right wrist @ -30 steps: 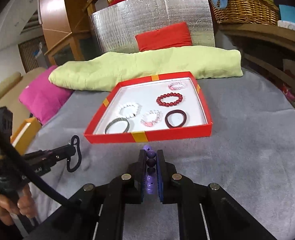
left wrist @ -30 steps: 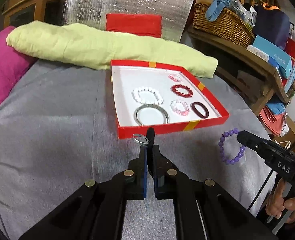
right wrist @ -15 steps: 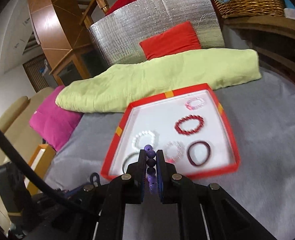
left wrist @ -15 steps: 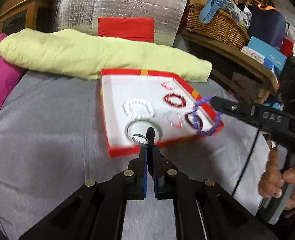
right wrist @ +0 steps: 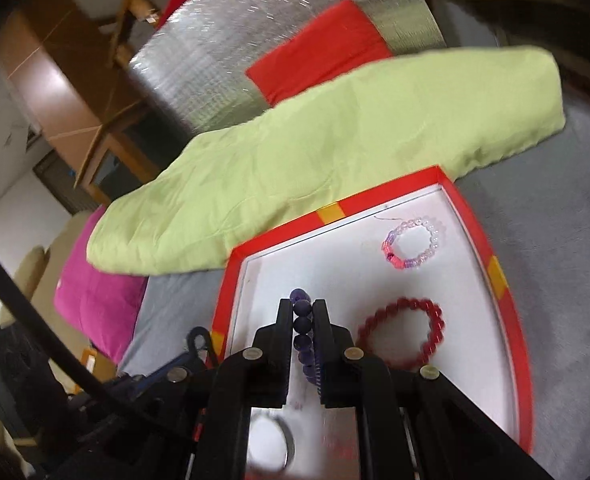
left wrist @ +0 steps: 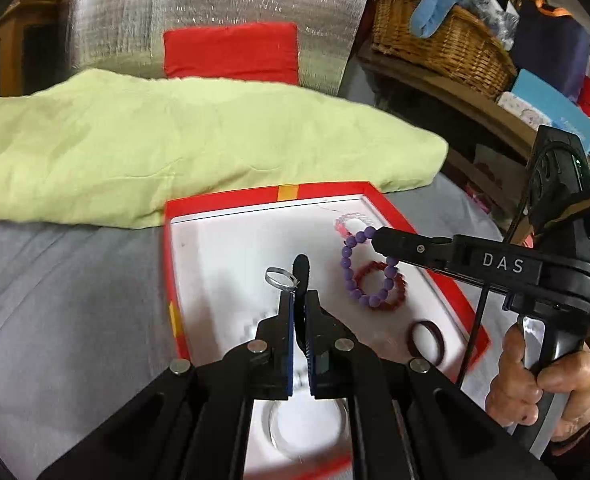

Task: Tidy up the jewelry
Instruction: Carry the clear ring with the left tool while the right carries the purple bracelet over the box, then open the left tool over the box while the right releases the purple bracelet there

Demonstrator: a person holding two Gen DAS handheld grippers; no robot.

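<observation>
A red tray (left wrist: 168,240) with a white floor lies on the grey cloth; it also shows in the right wrist view (right wrist: 507,312). My left gripper (left wrist: 299,298) is shut on a black band with a small silver ring (left wrist: 279,278), held above the tray's middle. My right gripper (right wrist: 303,308) is shut on a purple bead bracelet (right wrist: 301,322), which hangs over the tray (left wrist: 353,276) above a dark red bead bracelet (right wrist: 403,336). A pale pink bead bracelet (right wrist: 413,244) lies at the tray's far right. A dark band (left wrist: 427,338) and a silver bangle (left wrist: 307,432) lie nearer.
A light green bundle (left wrist: 175,140) lies just behind the tray, with a red cushion (left wrist: 231,50) and silver foil panel behind it. A magenta cushion (right wrist: 95,292) is at left. A shelf with a wicker basket (left wrist: 443,48) and boxes stands at right.
Both grippers have moved forward from the near side of the tray to above its floor, each still holding its piece. The purple bracelet now hangs over the dark red one.
</observation>
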